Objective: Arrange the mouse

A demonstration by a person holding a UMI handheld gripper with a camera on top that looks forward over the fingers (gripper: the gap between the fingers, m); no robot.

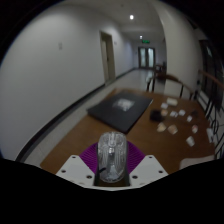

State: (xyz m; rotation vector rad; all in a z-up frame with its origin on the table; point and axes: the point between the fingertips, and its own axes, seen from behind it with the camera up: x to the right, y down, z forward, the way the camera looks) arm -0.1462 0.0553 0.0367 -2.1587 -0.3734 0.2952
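A silver-grey computer mouse (112, 155) sits between my gripper's (112, 168) two fingers, held up above the wooden table (120, 125). Both purple pads (94, 158) press against its sides, so the gripper is shut on it. The mouse's rear end points toward the camera and its nose toward the table. A dark rectangular mouse mat (122, 104) lies flat on the table beyond the mouse.
Several small white objects (183, 122) lie scattered on the table's right part. Chairs (168, 80) stand at the table's far end. A corridor with doors (147, 57) stretches beyond. The table's left edge (62, 128) runs diagonally beside dark floor.
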